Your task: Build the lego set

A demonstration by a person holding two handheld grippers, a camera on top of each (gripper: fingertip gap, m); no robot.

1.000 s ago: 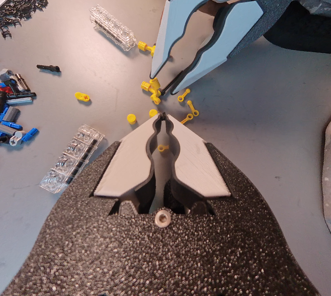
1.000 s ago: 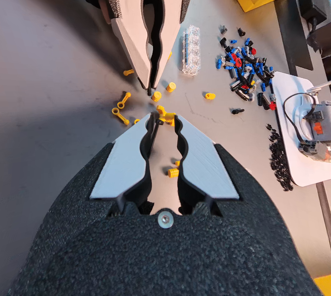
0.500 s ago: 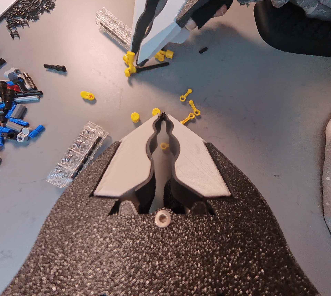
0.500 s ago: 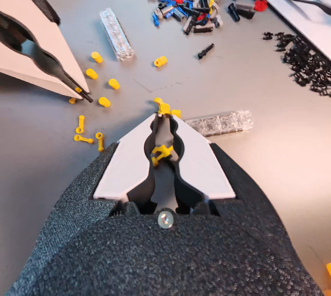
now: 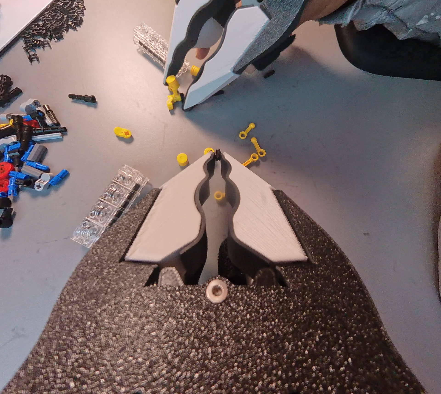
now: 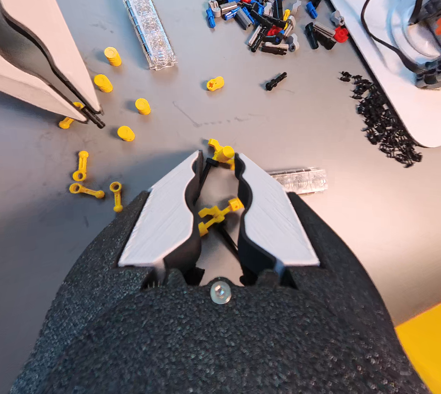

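My left gripper is shut on a small black pin that sticks out of its tips, held low over the grey table; it also shows at the upper left of the right wrist view. My right gripper is open, tips down at the table. A yellow connector assembly on a thin black axle lies between its tips. A second yellow forked connector lies farther back between the fingers. In the left wrist view the right gripper stands beyond mine, over the yellow assembly.
Two clear bricks lie nearby. Small yellow links and yellow cylinders lie scattered. A pile of blue, black and red pins, a heap of tiny black parts and a white tray lie at the side. The tips of one gripper are about 9 cm away from the tips of the other.
The right gripper carried the yellow assembly away from my left gripper toward the far clear brick, then opened its jaws around it. The left gripper stayed shut on the black pin.
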